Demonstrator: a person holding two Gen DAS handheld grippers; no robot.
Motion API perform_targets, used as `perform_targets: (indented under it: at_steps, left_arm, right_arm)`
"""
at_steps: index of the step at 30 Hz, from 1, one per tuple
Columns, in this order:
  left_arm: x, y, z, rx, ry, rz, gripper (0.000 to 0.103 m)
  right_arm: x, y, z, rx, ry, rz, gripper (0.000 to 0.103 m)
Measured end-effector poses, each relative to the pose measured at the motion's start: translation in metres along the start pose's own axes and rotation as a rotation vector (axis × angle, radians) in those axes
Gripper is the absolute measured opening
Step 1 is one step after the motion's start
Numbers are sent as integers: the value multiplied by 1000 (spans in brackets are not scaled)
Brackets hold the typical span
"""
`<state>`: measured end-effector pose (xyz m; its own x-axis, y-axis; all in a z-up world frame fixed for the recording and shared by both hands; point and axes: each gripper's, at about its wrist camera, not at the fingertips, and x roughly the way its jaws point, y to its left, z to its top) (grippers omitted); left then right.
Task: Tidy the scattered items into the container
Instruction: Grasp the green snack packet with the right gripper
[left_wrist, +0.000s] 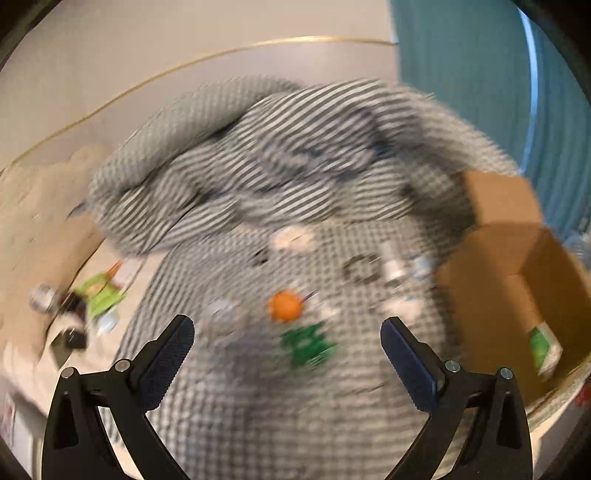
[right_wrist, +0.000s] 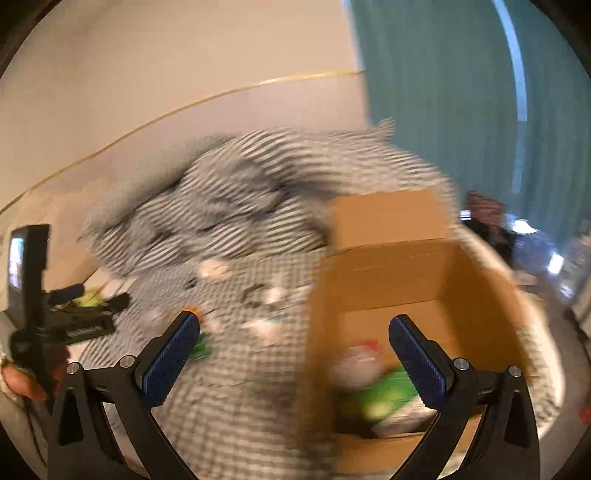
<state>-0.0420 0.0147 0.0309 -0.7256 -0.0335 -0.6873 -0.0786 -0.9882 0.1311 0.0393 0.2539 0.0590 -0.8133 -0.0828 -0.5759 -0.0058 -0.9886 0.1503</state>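
Brown cardboard box (right_wrist: 417, 258) open-topped, green packet (right_wrist: 388, 395) inside; both claws spread wide, empty.

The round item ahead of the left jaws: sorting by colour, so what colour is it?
Orange: the round item shows best in the left wrist view, though blurred.

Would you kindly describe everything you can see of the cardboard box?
The box is plain brown cardboard, open at the top, with its far flap standing up. It sits on the checked bedcover, to the right of the scattered items and in front of the rumpled striped duvet. Inside lie a green and white pack and something pale with red on it, too blurred to name. Neither pair of tongs touches the box.
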Motion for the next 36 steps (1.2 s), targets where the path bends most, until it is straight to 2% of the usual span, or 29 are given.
perform_targets:
  at_steps: [4, 7, 12, 19, 26, 36]
  left_arm:
    - [26, 42, -42, -55, 68, 58, 103]
    - [50, 69, -72, -91, 91, 105, 103]
    - [89, 95, -107, -118, 195, 108, 103]
    - [122, 110, -103, -128, 206, 97, 103]
    - [146, 107, -90, -117, 189, 82, 103]
    - [175, 109, -98, -130, 226, 100, 103]
  right_arm:
    - [52, 66, -20, -104, 80, 61, 103]
    - [95, 100, -40, -148, 166, 137, 103]
    - [157, 138, -58, -210, 255, 175, 103]
    - [243, 158, -70, -242, 339, 131, 103]
    - [305, 161, -79, -253, 413, 101, 103]
    - [351, 165, -101, -332, 462, 53, 103]
